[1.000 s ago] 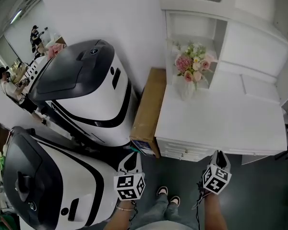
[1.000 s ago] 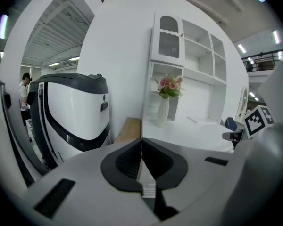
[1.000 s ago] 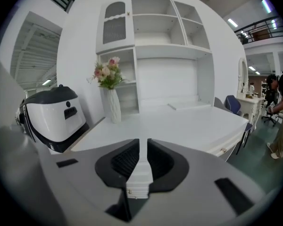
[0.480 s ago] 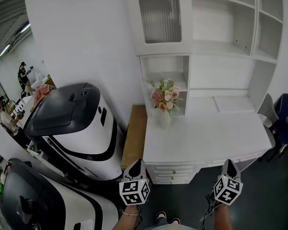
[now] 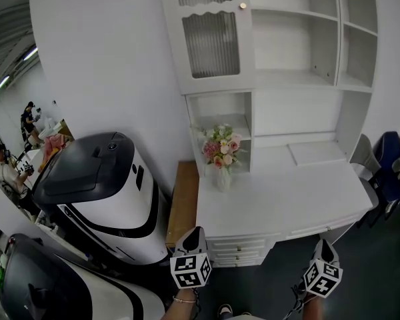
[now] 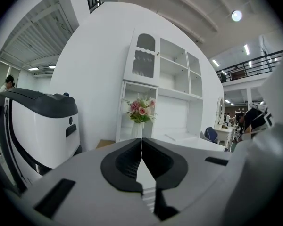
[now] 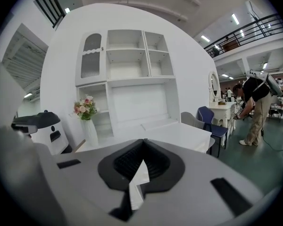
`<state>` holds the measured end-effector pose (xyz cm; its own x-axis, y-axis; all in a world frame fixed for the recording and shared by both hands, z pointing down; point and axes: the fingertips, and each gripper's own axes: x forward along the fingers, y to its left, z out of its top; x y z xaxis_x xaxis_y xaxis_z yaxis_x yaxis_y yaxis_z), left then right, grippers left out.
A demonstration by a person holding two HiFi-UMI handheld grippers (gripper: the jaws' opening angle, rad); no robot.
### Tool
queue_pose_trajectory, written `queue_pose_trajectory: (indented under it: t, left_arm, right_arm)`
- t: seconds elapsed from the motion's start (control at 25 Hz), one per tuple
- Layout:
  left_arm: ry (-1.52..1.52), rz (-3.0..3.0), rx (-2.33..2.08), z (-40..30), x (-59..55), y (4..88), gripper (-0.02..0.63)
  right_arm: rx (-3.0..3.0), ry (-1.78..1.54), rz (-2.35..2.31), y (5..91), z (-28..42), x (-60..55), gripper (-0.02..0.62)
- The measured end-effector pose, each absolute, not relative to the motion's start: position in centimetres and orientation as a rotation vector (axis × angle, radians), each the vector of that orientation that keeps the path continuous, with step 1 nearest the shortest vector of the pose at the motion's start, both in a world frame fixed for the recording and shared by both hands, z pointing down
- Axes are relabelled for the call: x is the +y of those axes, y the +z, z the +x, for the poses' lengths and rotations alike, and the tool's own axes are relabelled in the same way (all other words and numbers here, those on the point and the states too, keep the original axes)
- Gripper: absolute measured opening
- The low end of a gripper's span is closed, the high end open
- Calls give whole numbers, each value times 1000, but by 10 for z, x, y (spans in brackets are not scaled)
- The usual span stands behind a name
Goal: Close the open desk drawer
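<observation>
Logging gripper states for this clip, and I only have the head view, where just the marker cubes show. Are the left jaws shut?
Observer: Yes. In the left gripper view, the left gripper has its jaws together with nothing between them.
Operator: And the right?
Observer: The right gripper is the same: jaws together, empty.
Operator: Is anyone off to the right, outside my frame?
Observer: A person bends over a dressing table beyond the blue chair, away from the desk.
</observation>
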<state>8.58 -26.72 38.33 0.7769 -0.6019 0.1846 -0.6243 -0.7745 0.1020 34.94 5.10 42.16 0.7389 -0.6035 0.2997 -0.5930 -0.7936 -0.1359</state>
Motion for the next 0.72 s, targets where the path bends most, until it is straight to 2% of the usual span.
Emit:
queue_pose_trajectory:
  t: [0.72]
  left_arm:
    - [251, 2799, -978, 81, -266, 397, 20]
  right_arm:
    - [1130, -533, -2852, 418, 344, 17, 5]
